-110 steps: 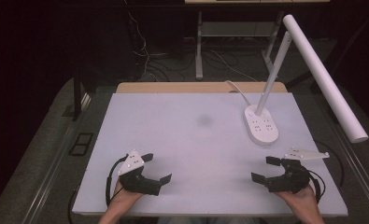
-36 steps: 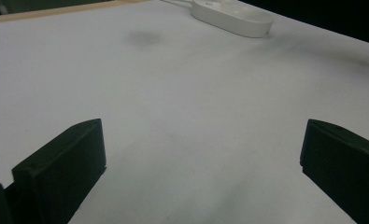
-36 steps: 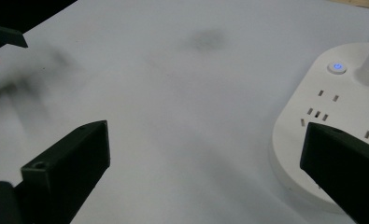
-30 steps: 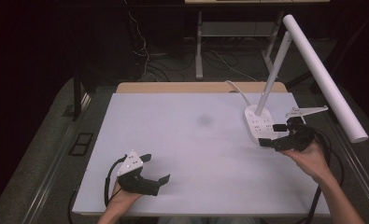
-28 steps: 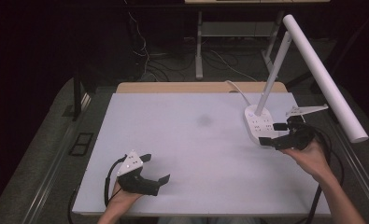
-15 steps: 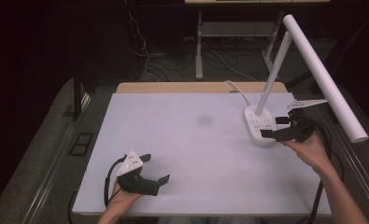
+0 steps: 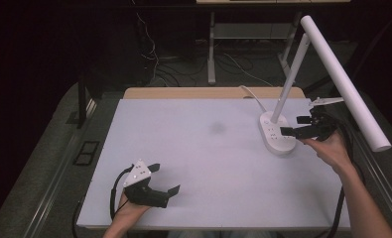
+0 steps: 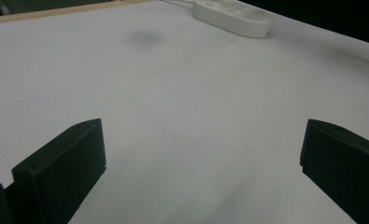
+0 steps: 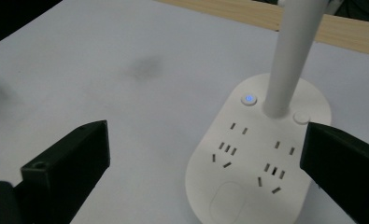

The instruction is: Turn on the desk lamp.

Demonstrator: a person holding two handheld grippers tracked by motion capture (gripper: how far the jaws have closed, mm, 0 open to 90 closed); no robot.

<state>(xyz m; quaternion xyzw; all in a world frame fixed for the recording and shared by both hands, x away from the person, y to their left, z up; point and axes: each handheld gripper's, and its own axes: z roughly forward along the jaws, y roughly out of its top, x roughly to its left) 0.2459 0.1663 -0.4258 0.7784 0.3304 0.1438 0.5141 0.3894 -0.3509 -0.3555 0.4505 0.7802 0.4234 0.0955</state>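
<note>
1. At the near left of the white matte table top (image 7: 208, 163), the left black two-jaw gripper (image 7: 164, 179) rested low over the surface in the person's left hand (image 7: 129, 210), its jaws spread wide and grasping nothing.
2. In the left gripper view, those jaws stood far apart over bare table, with a faint dark smudge (image 8: 145, 38) ahead and the lamp base far off.
3. Toward the middle of the table, the same smudge lay well apart from both grippers.
4. At the far right stood the white desk lamp with an oval plastic socket base (image 7: 275, 135); its slim white stem (image 7: 289, 74) rose tilted to a long white tube head (image 7: 345, 82).
5. In the right gripper view, a small round button with a blue light (image 9: 249, 99) sat just beside the stem's foot.
6. The right black two-jaw gripper (image 7: 292, 126), in the right hand (image 7: 330, 148), hovered at the base's right edge, jaws released and wide, one over the base, gripping nothing.
</note>
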